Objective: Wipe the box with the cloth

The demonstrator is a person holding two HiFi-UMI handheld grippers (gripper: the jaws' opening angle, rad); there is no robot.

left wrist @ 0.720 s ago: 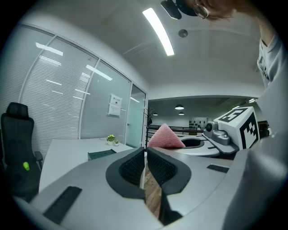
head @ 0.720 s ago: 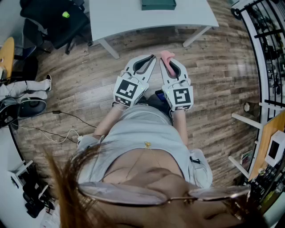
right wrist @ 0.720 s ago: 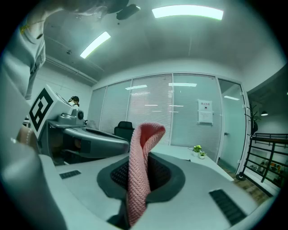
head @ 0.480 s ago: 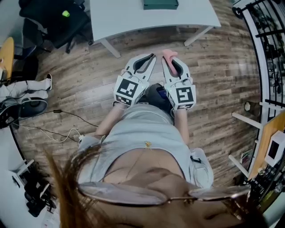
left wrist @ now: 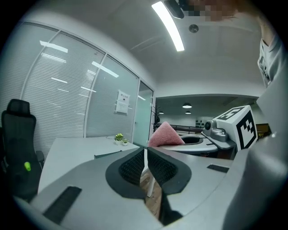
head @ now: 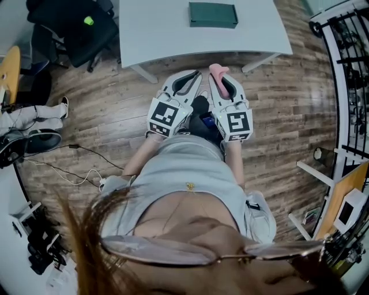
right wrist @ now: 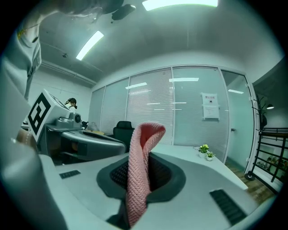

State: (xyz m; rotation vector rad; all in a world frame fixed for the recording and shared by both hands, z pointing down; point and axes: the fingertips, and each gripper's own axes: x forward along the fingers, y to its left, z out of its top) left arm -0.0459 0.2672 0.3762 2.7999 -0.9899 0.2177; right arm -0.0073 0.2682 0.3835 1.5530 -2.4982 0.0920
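Pinching the pink cloth by a fold, the right claw could drop it mid-wipe; the left claw is closed on nothing, and the green box lies well ahead on the tabletop.

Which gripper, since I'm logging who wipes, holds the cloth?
The right gripper: its jaws pinch the pink cloth, while the left gripper is shut on nothing.

Your kit: pale grey top, glasses.
Left gripper, right gripper: grey shells, black textured pads, black-and-white marker cubes.
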